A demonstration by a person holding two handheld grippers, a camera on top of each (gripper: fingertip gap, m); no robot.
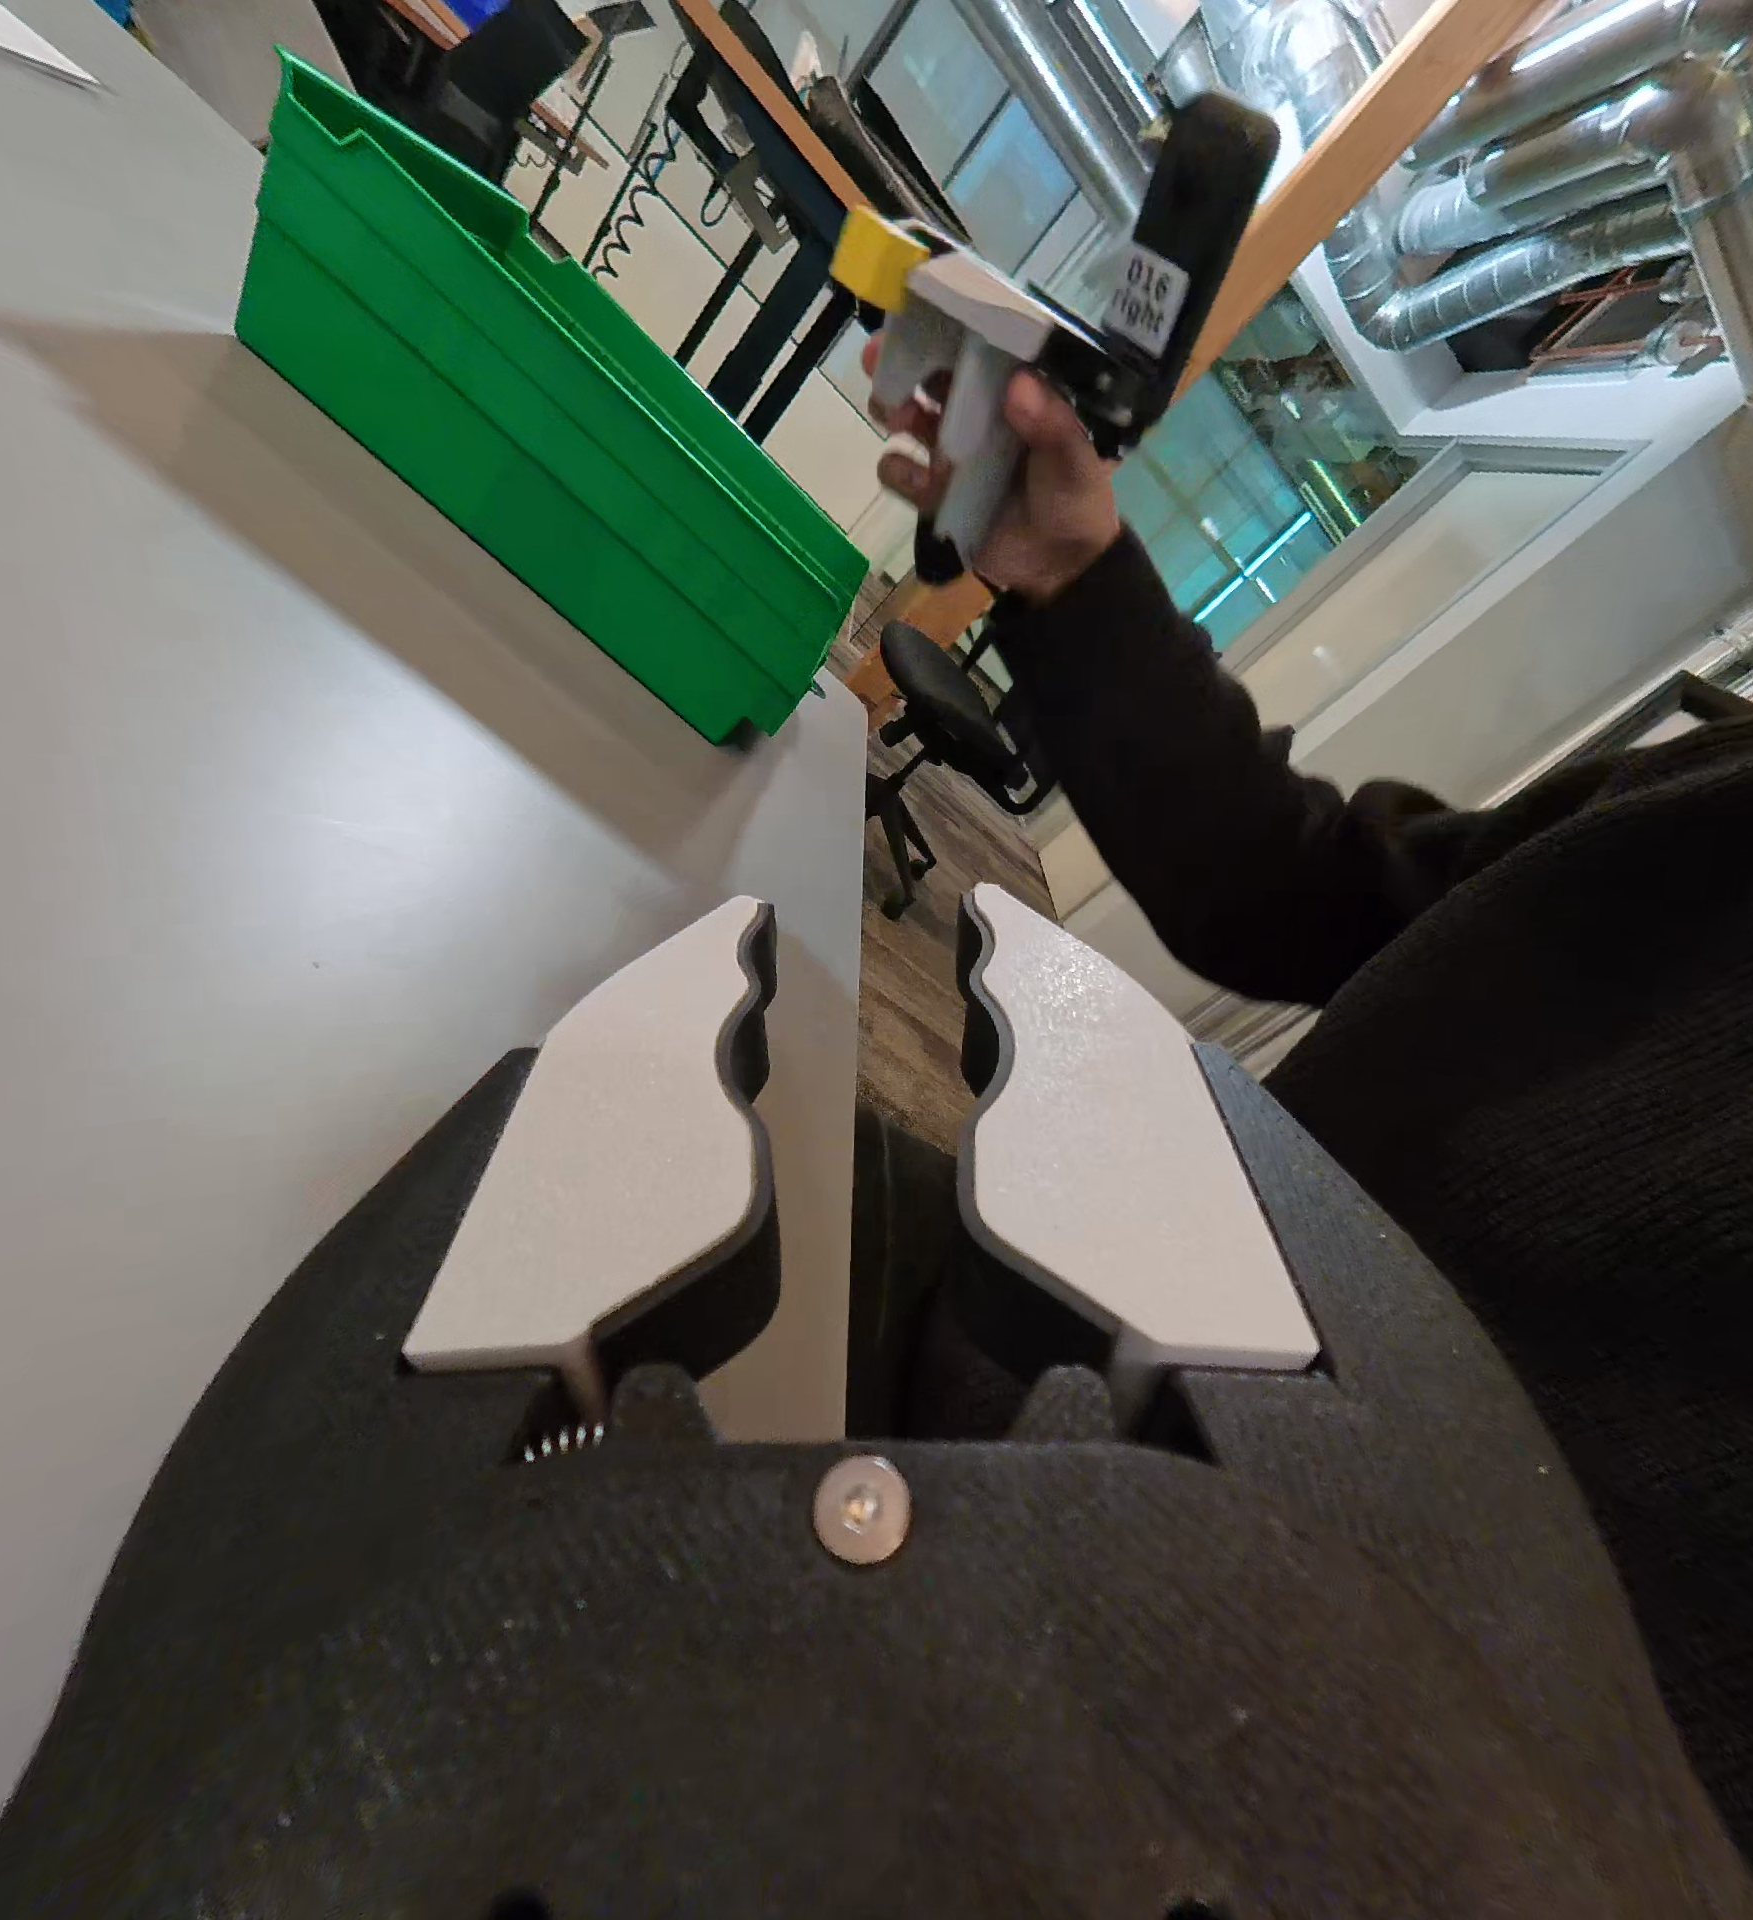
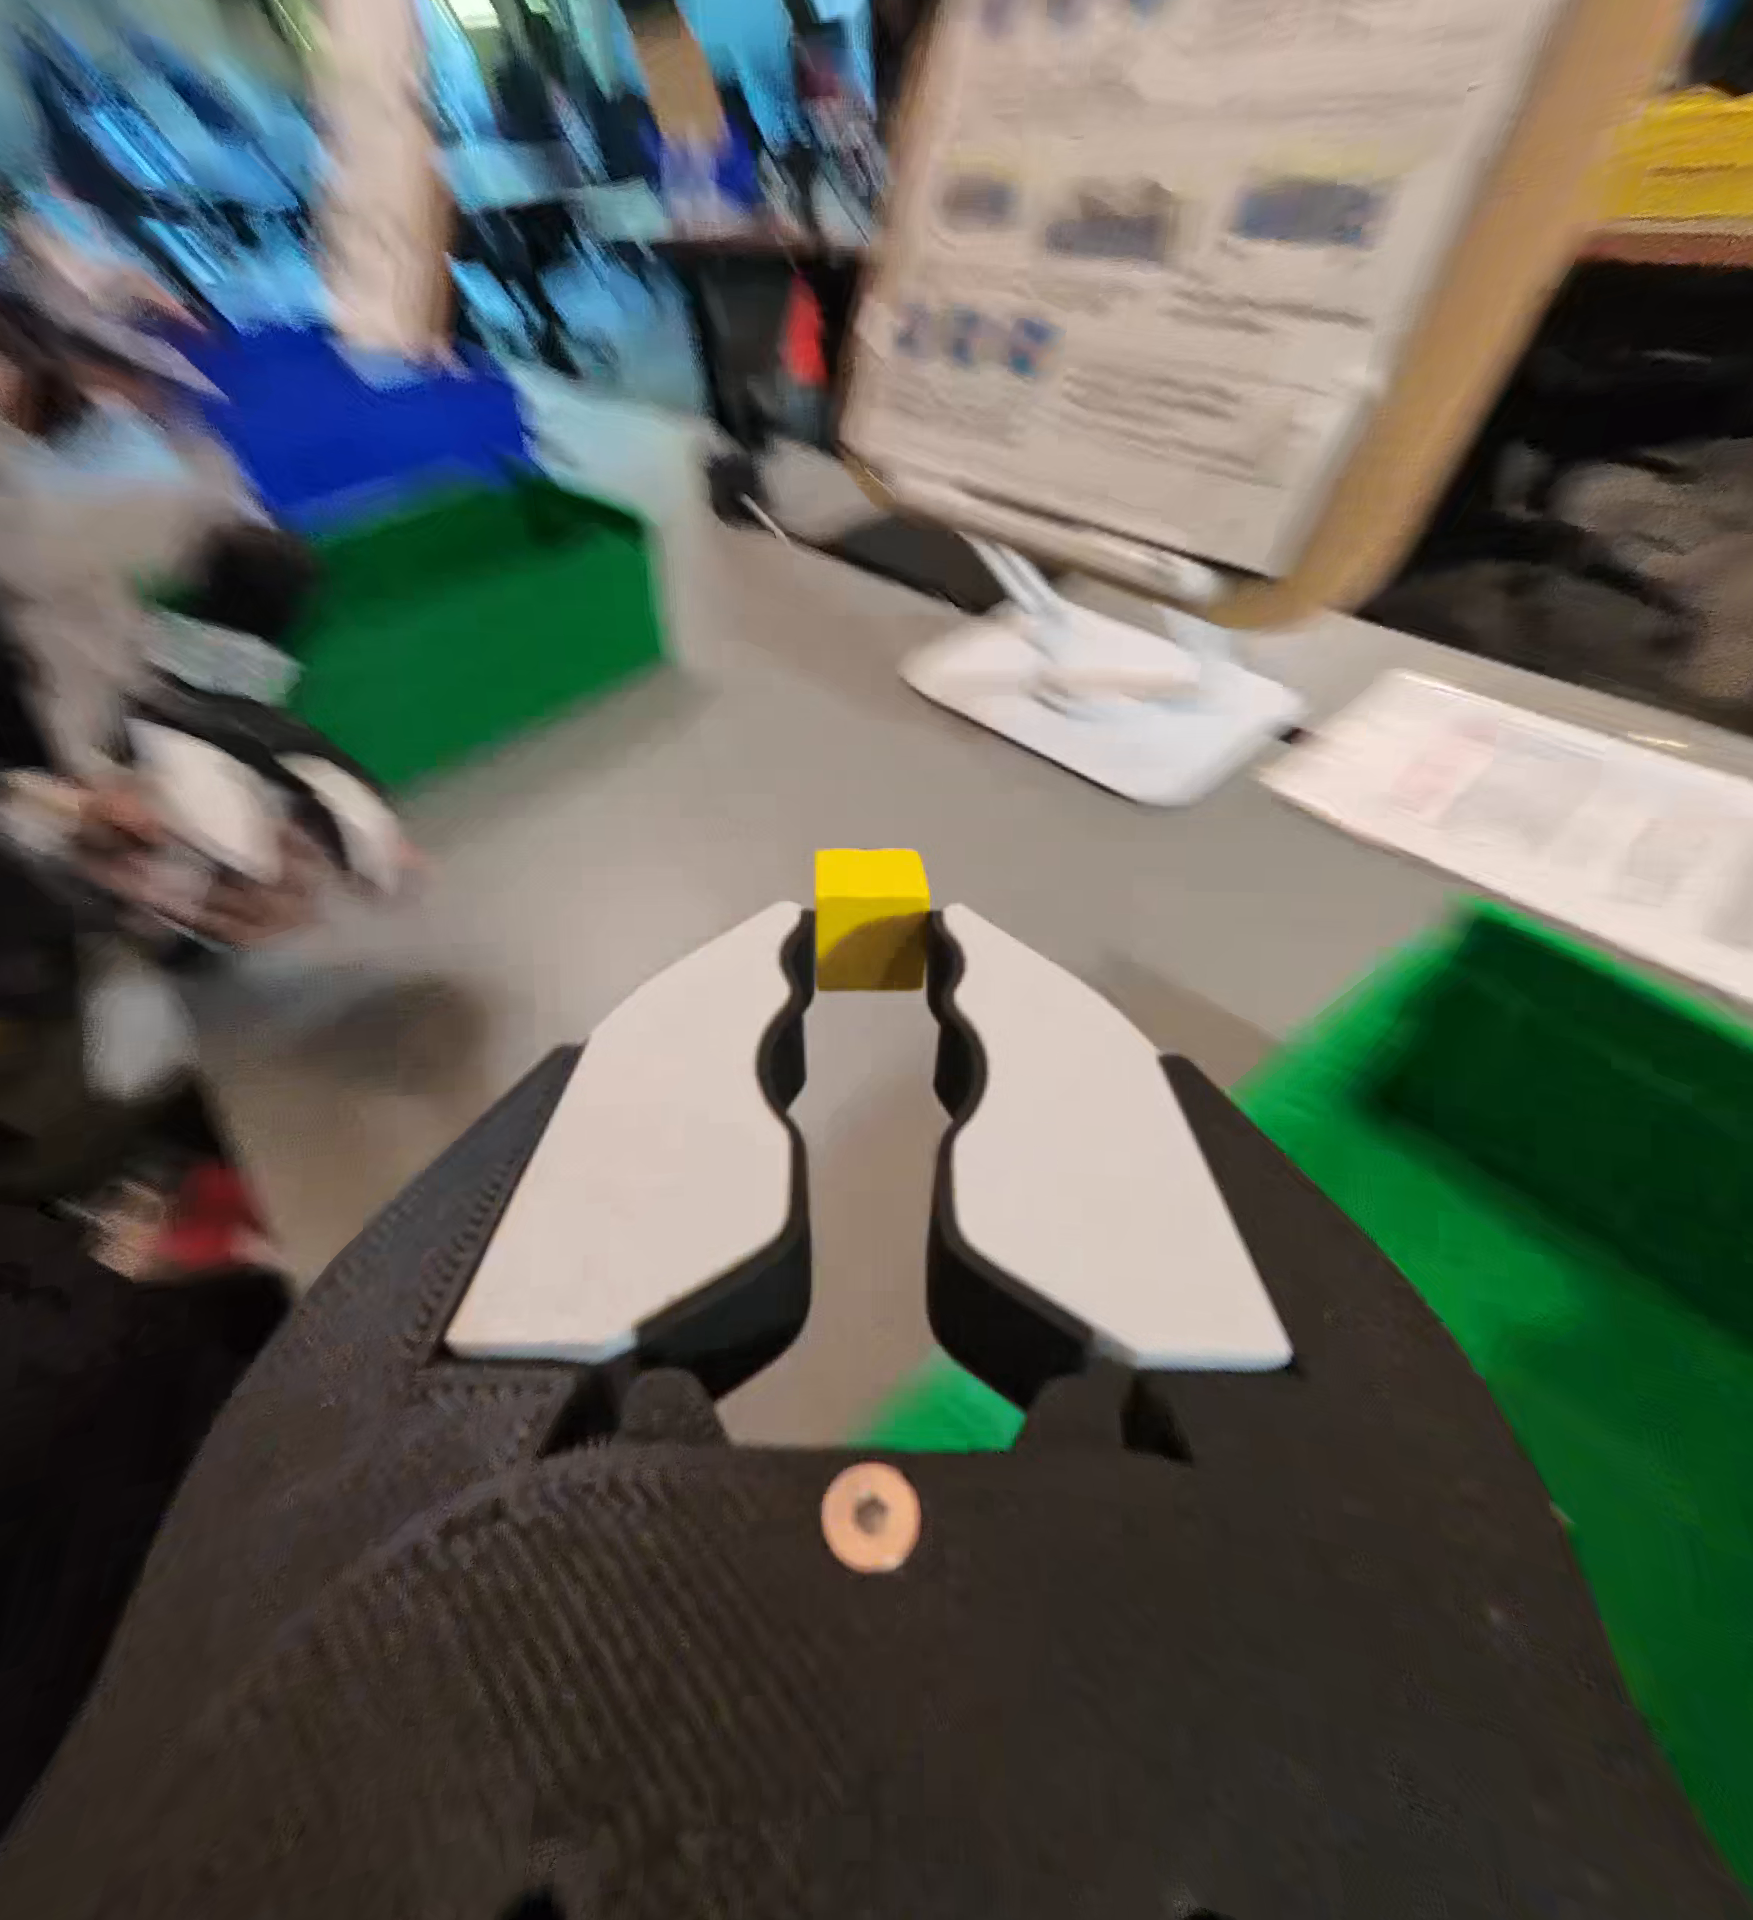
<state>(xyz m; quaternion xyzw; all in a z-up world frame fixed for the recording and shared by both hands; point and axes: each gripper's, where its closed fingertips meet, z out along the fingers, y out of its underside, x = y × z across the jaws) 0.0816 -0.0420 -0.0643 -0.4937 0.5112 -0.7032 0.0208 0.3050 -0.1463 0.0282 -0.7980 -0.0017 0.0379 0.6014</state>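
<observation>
My right gripper [image 2: 870,920] is shut on a small yellow cube [image 2: 870,920] at its fingertips and holds it in the air above the grey table [image 2: 643,831]. The same gripper shows in the left wrist view [image 1: 877,265], held up in a hand with the yellow cube [image 1: 877,255] in its tips, above the right end of a green bin [image 1: 539,457]. My left gripper [image 1: 867,925] is open and empty, tilted over the table's edge [image 1: 830,935]. It shows blurred at the left of the right wrist view.
A second green bin [image 2: 1578,1195] lies just right of and below my right gripper; another green bin [image 2: 477,634] stands farther back left. A white stand [image 2: 1090,696] with a poster board [image 2: 1142,270] and paper sheets [image 2: 1578,810] lie at the back right. A black stool [image 1: 945,717] stands beyond the table.
</observation>
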